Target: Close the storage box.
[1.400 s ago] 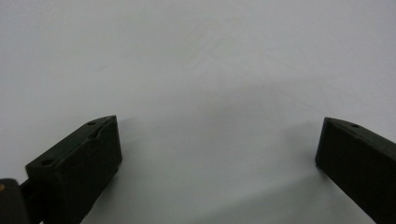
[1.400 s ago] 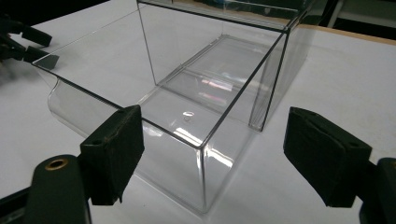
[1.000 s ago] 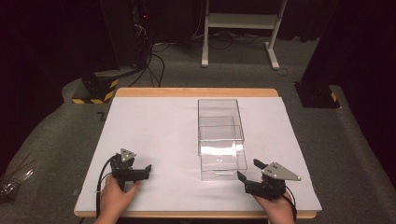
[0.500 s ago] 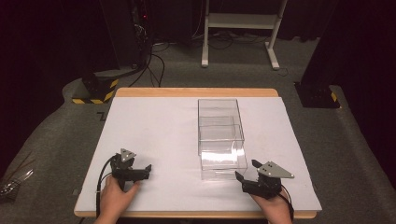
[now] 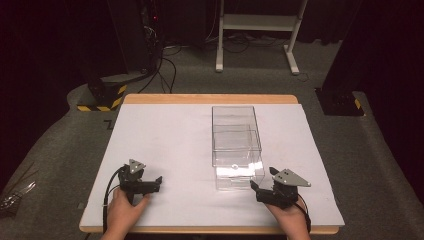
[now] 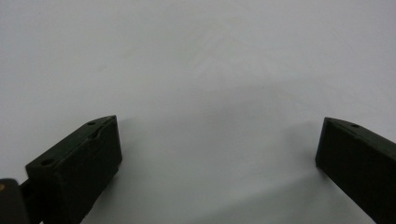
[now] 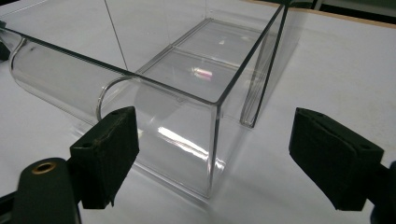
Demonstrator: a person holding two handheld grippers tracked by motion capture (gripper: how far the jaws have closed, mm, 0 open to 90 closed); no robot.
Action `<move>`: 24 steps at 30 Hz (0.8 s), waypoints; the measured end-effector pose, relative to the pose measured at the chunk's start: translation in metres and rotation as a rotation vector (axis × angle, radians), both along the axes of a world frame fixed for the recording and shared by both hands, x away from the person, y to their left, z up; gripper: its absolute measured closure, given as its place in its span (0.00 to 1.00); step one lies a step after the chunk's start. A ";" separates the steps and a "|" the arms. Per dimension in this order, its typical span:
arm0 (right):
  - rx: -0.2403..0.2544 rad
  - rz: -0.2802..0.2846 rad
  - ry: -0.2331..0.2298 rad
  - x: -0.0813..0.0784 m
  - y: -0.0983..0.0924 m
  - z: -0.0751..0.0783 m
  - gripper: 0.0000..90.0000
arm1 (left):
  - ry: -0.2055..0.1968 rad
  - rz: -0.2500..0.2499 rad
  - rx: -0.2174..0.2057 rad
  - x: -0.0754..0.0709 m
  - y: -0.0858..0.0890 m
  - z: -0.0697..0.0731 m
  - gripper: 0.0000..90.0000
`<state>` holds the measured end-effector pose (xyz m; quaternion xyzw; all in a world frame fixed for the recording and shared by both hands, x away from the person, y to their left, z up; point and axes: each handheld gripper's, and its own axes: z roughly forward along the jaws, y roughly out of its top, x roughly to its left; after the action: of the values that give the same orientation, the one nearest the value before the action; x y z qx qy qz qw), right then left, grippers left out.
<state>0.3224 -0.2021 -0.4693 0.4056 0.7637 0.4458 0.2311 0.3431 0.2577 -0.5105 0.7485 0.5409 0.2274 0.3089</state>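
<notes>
A clear plastic box stands right of centre on the white table cover. Its clear drawer sticks out toward me. My right gripper lies just right of the drawer's front. In the right gripper view the jaws of the right gripper are opening. The drawer's front corner stands between them, and neither pad presses on it. My left gripper rests on the cover at the near left. In its own view the left gripper is open, with bare white surface between its jaws.
The wooden table edge runs along the far side. Beyond it on the dark floor stand a white frame's legs and black bases with yellow-black stripes. A crumpled clear bag lies on the floor at left.
The right hand has shifted slightly left beside the drawer's front. The left hand, box and drawer stand as before.
</notes>
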 end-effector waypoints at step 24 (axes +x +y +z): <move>-0.020 -0.004 0.022 0.018 0.015 -0.004 0.16 | 0.000 0.000 0.000 0.000 0.000 0.000 0.01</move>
<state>0.3402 -0.1872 -0.4732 0.4095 0.7698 0.4335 0.2275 0.3431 0.2577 -0.5105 0.7487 0.5408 0.2274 0.3088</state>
